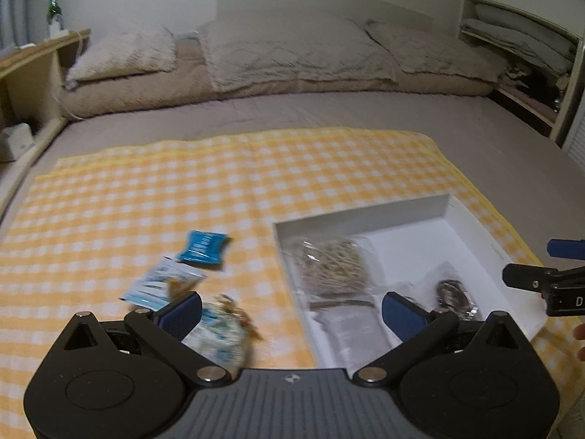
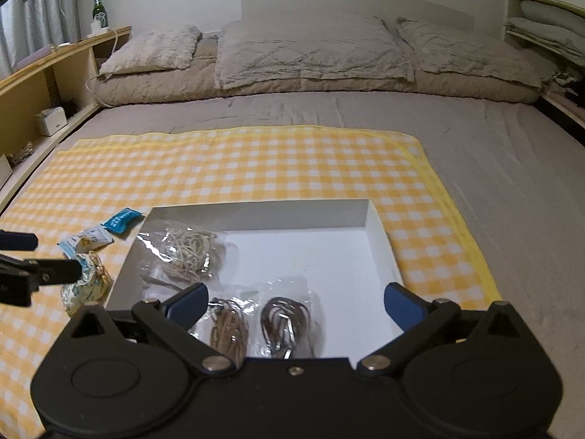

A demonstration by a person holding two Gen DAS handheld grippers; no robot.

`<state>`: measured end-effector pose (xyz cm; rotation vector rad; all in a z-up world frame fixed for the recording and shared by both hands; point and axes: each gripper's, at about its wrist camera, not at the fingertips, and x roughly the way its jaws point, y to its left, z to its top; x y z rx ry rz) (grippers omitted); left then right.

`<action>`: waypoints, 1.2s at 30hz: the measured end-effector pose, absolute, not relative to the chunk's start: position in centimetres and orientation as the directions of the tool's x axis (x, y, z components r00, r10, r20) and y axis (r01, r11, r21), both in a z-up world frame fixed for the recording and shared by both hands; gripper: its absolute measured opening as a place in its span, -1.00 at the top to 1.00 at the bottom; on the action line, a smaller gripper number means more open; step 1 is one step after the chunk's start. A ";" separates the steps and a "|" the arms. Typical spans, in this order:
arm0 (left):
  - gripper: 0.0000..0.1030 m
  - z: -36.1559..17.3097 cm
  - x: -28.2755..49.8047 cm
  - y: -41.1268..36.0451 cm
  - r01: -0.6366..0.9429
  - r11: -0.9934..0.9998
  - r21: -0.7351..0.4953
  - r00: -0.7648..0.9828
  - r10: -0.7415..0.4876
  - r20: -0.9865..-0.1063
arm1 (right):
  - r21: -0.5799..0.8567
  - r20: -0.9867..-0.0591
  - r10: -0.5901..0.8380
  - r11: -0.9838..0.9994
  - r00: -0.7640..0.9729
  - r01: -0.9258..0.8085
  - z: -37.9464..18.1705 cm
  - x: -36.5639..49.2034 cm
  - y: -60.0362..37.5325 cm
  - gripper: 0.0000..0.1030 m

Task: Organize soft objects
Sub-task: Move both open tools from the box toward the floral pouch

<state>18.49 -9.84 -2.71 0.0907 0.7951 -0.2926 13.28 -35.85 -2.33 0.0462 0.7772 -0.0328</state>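
A white shallow box point(image 2: 380, 234) point(image 1: 475, 226) lies on a yellow checked cloth point(image 2: 256, 168) point(image 1: 182, 190) on the bed. It holds clear bags of cord: a pale one point(image 2: 190, 248) point(image 1: 332, 267), a tan one point(image 2: 230, 329) and a dark brown one point(image 2: 289, 322) point(image 1: 453, 292). Left of the box lie a blue packet point(image 1: 203, 248) point(image 2: 120, 221), a white-blue sachet point(image 1: 161, 285) point(image 2: 91, 239) and a crinkly snack bag point(image 1: 223, 333) point(image 2: 86, 285). My left gripper point(image 1: 290, 314) is open, over the box's left edge. My right gripper point(image 2: 294, 303) is open over the box's near part.
Pillows point(image 2: 310, 51) and a folded duvet lie at the bed's head. A wooden shelf point(image 2: 55, 62) with a green bottle point(image 2: 98, 9) runs along the left. Open shelves with bedding point(image 1: 519, 36) stand at the right. Grey sheet surrounds the cloth.
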 end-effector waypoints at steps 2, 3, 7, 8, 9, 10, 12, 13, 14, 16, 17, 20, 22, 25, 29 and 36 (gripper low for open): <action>-1.00 -2.5 18.6 -8.7 0.275 0.961 -0.022 0.676 -0.209 -0.706 | 0.029 -0.700 -0.005 0.999 0.714 0.036 -2.3 13.5 -35.3 -1.00; -1.00 -2.4 18.6 -8.1 0.267 0.964 -0.021 0.681 -0.204 -0.703 | 0.028 -0.699 0.000 0.999 0.715 0.027 -2.2 13.7 -35.0 -1.00; -1.00 -2.0 18.9 -5.9 0.222 0.975 -0.021 0.712 -0.176 -0.680 | 0.026 -0.695 0.025 1.000 0.718 -0.011 -1.9 14.3 -33.4 -1.00; -1.00 -1.9 19.0 -5.3 0.208 0.978 -0.018 0.721 -0.166 -0.672 | 0.024 -0.692 0.032 0.999 0.721 -0.020 -1.8 14.4 -32.9 -1.00; -1.00 -1.8 19.1 -4.9 0.195 0.981 -0.014 0.731 -0.155 -0.664 | 0.022 -0.689 0.040 0.999 0.724 -0.034 -1.7 14.5 -32.4 -1.00; -1.00 -1.7 19.2 -4.4 0.180 0.984 -0.011 0.743 -0.143 -0.654 | 0.018 -0.685 0.048 0.999 0.727 -0.049 -1.6 14.7 -31.9 -1.00; -1.00 -1.6 19.5 -3.4 0.160 0.987 -0.010 0.757 -0.129 -0.640 | 0.013 -0.680 0.066 0.997 0.730 -0.078 -1.5 14.9 -30.9 -1.00; -1.00 -1.7 19.7 -2.9 0.151 0.988 -0.012 0.759 -0.124 -0.639 | 0.012 -0.679 0.075 0.996 0.730 -0.092 -1.4 15.0 -30.5 -1.00; -1.00 -1.7 20.0 -2.5 0.141 0.990 -0.014 0.758 -0.117 -0.642 | 0.008 -0.677 0.085 0.994 0.731 -0.108 -1.4 15.2 -30.0 -1.00; -1.00 -2.0 20.5 -1.5 0.122 0.992 -0.025 0.751 -0.109 -0.651 | -0.005 -0.675 0.103 0.990 0.731 -0.143 -1.4 15.4 -29.0 -1.00; -1.00 -2.2 20.7 -1.0 0.117 0.993 -0.031 0.745 -0.109 -0.658 | -0.012 -0.674 0.114 0.986 0.730 -0.164 -1.4 15.6 -28.4 -1.00; -1.00 -2.7 21.3 -0.2 0.114 0.993 -0.022 0.731 -0.099 -0.676 | -0.025 -0.674 0.151 0.974 0.723 -0.227 -1.6 15.9 -26.9 -1.00; -1.00 -3.1 21.7 0.3 0.136 0.991 -0.006 0.718 -0.103 -0.688 | -0.025 -0.680 0.181 0.963 0.711 -0.269 -1.6 16.1 -26.0 -1.00; -1.00 -4.0 22.1 0.7 0.171 0.985 0.016 0.704 -0.111 -0.702 | -0.022 -0.687 0.232 0.940 0.689 -0.340 -1.7 16.1 -24.5 -0.95; -1.00 -5.6 22.7 0.9 0.218 0.976 0.025 0.670 -0.131 -0.731 | -0.030 -0.706 0.311 0.885 0.636 -0.466 -2.1 15.9 -21.8 -0.80; -1.00 -8.3 24.1 0.6 0.328 0.945 -0.018 0.566 -0.211 -0.797 | -0.020 -0.766 0.410 0.755 0.496 -0.655 -3.6 15.1 -17.5 -0.61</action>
